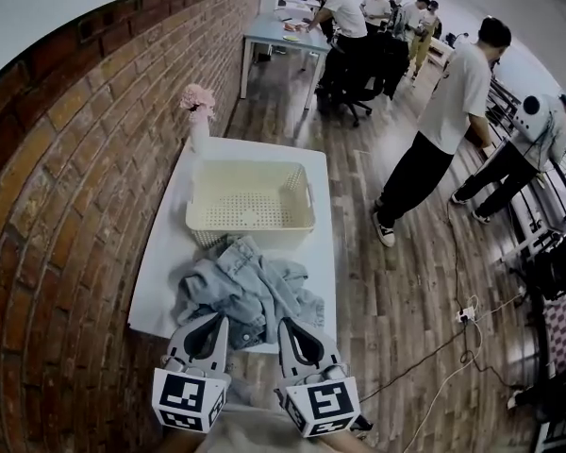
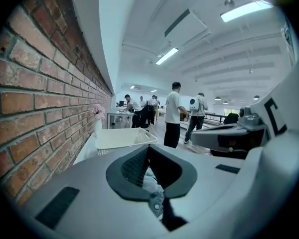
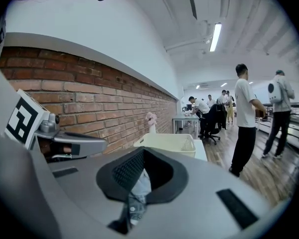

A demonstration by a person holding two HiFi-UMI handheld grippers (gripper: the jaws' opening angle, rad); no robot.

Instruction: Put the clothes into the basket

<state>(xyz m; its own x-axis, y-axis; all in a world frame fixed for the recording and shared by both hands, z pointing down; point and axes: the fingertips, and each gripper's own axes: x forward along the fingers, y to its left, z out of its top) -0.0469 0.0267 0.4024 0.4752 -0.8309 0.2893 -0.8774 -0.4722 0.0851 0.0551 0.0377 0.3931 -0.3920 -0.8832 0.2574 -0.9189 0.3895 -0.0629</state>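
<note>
Left gripper view shows the left gripper (image 2: 150, 177) with its jaws clamped on pale denim, and the right gripper (image 3: 138, 182) grips likewise. Side by side, they pinch the near edge of the denim jacket (image 1: 250, 286), heaped on the white table (image 1: 160, 281). Straight ahead, just beyond the jacket, sits the empty cream basket (image 1: 251, 226).

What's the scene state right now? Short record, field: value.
clothing: denim jacket, crumpled on the near end of the table, outside the basket
basket: cream, empty, just beyond the denim jacket
left gripper: shut on the denim jacket's near edge
right gripper: shut on the denim jacket's near edge
task: denim jacket not yet in basket
</note>
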